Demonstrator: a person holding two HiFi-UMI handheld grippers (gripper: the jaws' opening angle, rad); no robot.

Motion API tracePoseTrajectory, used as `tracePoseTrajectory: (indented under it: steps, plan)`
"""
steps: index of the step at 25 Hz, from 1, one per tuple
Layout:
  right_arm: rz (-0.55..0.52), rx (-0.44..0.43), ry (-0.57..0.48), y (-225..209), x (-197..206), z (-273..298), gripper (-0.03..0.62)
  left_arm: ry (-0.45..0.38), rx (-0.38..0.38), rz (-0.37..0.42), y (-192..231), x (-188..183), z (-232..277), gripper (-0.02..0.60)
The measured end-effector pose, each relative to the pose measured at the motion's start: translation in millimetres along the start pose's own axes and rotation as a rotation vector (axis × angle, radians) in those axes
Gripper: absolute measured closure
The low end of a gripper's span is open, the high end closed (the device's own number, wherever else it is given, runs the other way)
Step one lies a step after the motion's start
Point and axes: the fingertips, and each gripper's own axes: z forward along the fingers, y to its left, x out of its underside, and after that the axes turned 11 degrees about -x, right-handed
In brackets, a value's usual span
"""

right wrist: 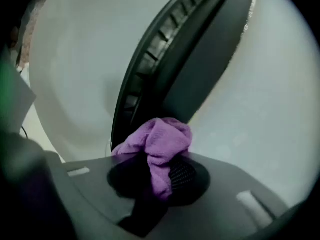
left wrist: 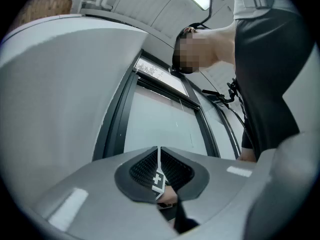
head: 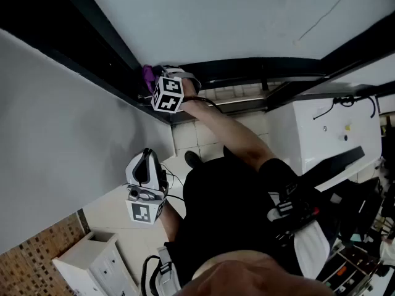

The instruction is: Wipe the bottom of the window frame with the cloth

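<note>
Your right gripper (right wrist: 157, 179) has its jaws clamped on the purple cloth (right wrist: 161, 141). The cloth sits just at the dark frame (right wrist: 200, 59) — the frame runs long, away ahead of it. Your left gripper (left wrist: 159, 173) is well away, jaws together, empty.

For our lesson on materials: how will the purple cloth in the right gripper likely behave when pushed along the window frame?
The purple cloth is probably soft and floppy: it bunches in folds above the right gripper. It seems light, since a small pinch holds it. Pushed against the window frame, it would likely squash and drag rather than slide stiffly.
</note>
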Motion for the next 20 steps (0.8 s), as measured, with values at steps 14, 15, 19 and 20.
tracePoseTrajectory:
  steps: [14,15,19,20]
  plan:
    - [-0.098,0.126,0.232,-22,51,-29,0.523,0.024,0.041,-0.006,-23,11,18,0.578]
    - [-0.091,0.125,0.22,-23,53,-34,0.52,0.024,0.035,-0.011,-21,12,18,0.578]
    - [-0.2,0.055,0.089,-8,39,-29,0.522,0.032,0.022,-0.036,-20,18,22,0.578]
    - [-0.188,0.073,0.112,-13,54,-35,0.522,0.036,0.028,-0.036,-22,19,24,0.578]
